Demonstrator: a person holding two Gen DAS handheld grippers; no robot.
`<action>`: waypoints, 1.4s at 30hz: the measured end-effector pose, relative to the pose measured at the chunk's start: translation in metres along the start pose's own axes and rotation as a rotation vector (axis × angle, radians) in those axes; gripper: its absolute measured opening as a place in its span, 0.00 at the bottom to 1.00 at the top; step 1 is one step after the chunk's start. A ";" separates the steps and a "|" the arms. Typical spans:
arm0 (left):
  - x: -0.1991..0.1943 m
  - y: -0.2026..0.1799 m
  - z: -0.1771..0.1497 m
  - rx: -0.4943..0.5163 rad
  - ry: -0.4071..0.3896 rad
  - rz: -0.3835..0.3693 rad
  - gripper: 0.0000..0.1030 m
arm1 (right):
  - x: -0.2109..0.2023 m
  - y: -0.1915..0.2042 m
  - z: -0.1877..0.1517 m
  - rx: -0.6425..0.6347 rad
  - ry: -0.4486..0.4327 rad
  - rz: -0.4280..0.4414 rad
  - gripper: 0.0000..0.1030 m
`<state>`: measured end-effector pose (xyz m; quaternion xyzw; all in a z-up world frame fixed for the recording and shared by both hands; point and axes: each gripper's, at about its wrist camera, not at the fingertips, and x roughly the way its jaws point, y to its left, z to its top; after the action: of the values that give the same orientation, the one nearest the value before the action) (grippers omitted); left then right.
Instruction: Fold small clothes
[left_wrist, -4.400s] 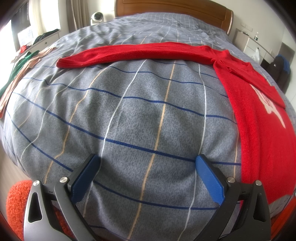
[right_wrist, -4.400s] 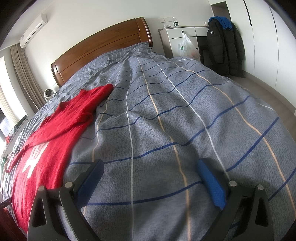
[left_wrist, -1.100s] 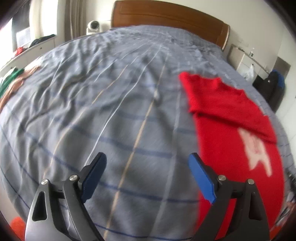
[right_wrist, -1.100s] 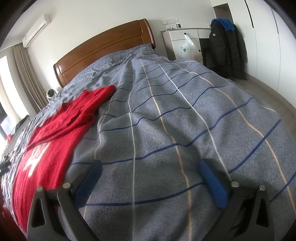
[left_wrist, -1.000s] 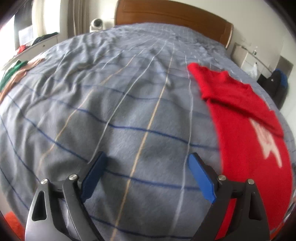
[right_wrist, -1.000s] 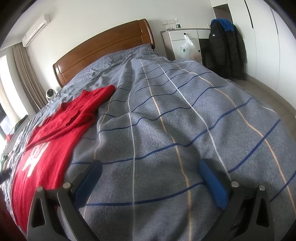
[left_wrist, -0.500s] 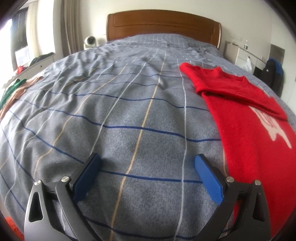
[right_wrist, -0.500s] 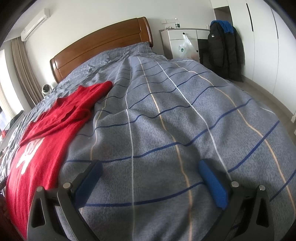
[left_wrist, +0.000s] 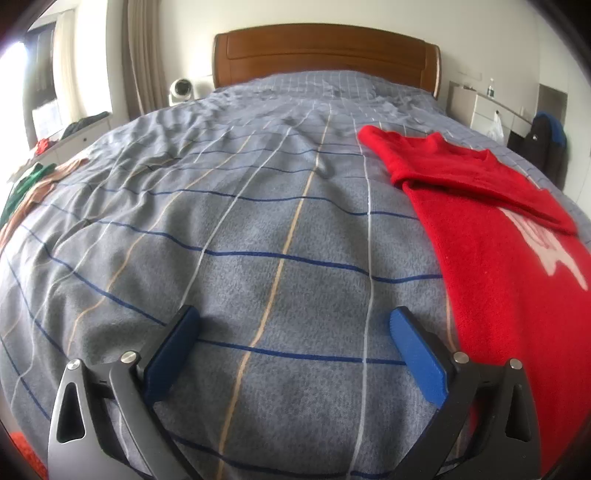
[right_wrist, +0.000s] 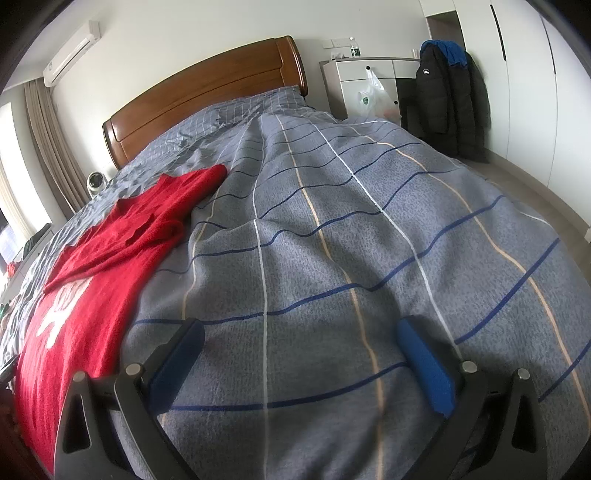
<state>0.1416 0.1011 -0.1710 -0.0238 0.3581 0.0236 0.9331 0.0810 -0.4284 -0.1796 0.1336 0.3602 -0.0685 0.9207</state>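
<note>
A red sweater (left_wrist: 495, 236) with a white print lies flat on the grey checked bed cover (left_wrist: 258, 229), a sleeve folded across its chest. In the left wrist view it fills the right side; my left gripper (left_wrist: 293, 325) hovers over bare cover just left of its edge, open wide, nothing between the blue pads. In the right wrist view the red sweater (right_wrist: 92, 280) lies at the left. My right gripper (right_wrist: 299, 336) stands open over the bed cover (right_wrist: 351, 240) to the sweater's right, holding nothing.
A wooden headboard (left_wrist: 325, 51) closes the far end. Other clothes (left_wrist: 29, 188) lie at the bed's left edge. A white dresser (right_wrist: 365, 85) and a dark coat (right_wrist: 443, 96) stand to the right of the bed, with floor beyond.
The long sleeve that lay stretched across the cover is now folded onto the sweater's chest. My left gripper has opened wider and swung to face the headboard. The right gripper has stayed put.
</note>
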 end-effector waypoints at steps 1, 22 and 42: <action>0.000 0.000 0.000 0.000 0.000 0.000 0.99 | 0.000 0.000 0.000 -0.001 0.001 -0.001 1.00; -0.074 0.008 -0.022 0.036 0.211 -0.272 0.98 | -0.079 0.049 0.001 -0.013 0.165 0.187 0.99; -0.070 0.023 -0.031 -0.105 0.200 -0.297 0.98 | -0.118 0.081 -0.073 -0.046 0.051 0.040 0.99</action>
<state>0.0675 0.1201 -0.1477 -0.1273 0.4399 -0.0984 0.8835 -0.0346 -0.3255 -0.1348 0.1211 0.3821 -0.0382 0.9153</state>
